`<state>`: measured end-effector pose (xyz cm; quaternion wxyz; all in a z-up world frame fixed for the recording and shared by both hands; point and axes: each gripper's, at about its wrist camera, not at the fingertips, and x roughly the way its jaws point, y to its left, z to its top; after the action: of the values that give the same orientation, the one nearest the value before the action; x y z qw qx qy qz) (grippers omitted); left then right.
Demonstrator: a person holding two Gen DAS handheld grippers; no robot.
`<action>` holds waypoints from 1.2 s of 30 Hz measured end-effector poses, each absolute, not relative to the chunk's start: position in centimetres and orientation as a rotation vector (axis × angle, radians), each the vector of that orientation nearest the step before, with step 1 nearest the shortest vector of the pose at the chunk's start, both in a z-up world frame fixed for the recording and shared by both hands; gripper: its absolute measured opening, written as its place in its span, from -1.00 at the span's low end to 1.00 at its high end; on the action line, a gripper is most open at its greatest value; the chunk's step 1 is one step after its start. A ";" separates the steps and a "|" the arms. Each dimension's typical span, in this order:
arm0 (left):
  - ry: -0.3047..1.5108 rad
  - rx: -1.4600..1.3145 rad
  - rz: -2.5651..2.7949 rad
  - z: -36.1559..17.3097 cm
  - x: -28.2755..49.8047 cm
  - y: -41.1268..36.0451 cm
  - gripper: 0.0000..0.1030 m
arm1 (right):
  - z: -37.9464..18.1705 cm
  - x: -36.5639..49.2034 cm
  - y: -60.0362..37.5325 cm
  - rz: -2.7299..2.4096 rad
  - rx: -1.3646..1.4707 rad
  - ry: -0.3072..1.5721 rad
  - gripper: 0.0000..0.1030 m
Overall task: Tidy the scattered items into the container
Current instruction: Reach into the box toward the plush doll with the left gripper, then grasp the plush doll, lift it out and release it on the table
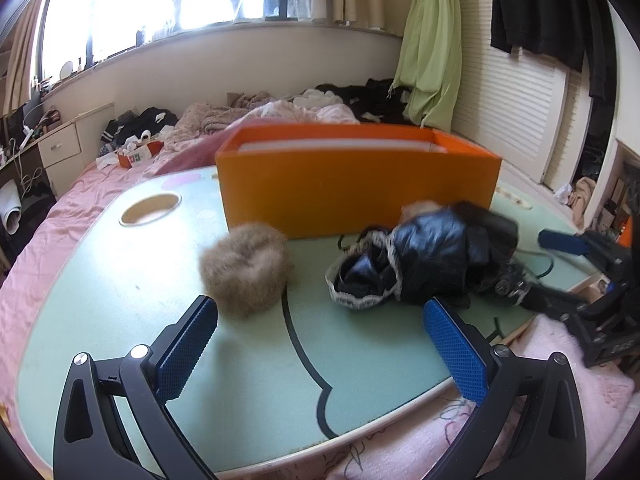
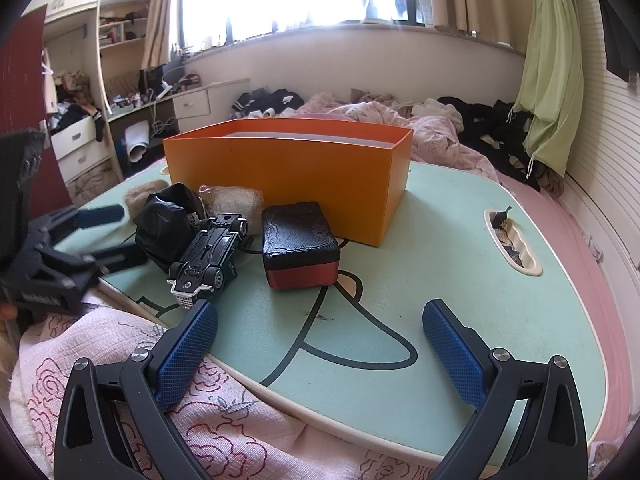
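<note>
Ahead of the wide-open right gripper (image 2: 320, 344), black toy car (image 2: 210, 252), left gripper (image 1: 320, 344) likewise spread, empty

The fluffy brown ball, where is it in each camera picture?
Left wrist view: the fluffy brown ball sits left of middle, just beyond the left tool's blue pad.
Right wrist view: only its top peeks out, far left, behind the black bag.
Shared landmark: the orange box.
</note>
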<state>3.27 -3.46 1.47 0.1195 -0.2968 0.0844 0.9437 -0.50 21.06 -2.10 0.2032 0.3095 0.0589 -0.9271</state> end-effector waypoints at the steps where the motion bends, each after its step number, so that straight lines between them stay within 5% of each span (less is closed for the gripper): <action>1: 0.232 -0.846 2.754 2.3 3.5 -3.7 0.99 | -2.1 -0.5 21.0 -2.587 0.864 0.164 0.99; 6: 0.193 -0.756 2.778 7.9 2.4 -4.7 0.95 | -2.1 -0.4 21.0 -2.587 0.864 0.163 0.99; 11: 0.226 -1.015 2.722 11.0 -5.2 -3.2 0.30 | -2.1 -0.4 21.0 -2.587 0.863 0.164 0.99; 16: 0.152 -1.421 2.557 8.4 -14.9 -1.1 -0.32 | -2.1 -0.4 21.0 -2.587 0.863 0.163 0.99; 22: 0.229 -1.614 2.607 5.2 -19.5 0.0 -0.31 | -2.1 -0.4 20.9 -2.587 0.863 0.163 0.99; 25: 0.365 -1.642 2.600 4.4 -20.0 1.3 -0.02 | -2.1 -0.4 20.9 -2.587 0.862 0.165 0.99; 30: 0.567 -1.684 2.555 3.2 -20.0 3.2 0.03 | -2.1 -0.4 20.9 -2.587 0.862 0.165 0.99; 33: 0.608 -1.637 2.585 3.5 -19.6 3.4 -0.33 | -2.1 -0.4 20.9 -2.587 0.861 0.165 0.99; 36: 0.564 -1.614 2.572 3.8 -19.5 2.6 -0.35 | -2.1 -0.4 20.9 -2.587 0.862 0.165 0.99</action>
<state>-19.48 2.58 3.85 0.0265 -0.5223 0.1824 0.8326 -0.41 20.86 -2.10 0.2035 0.3089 0.0592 -0.9272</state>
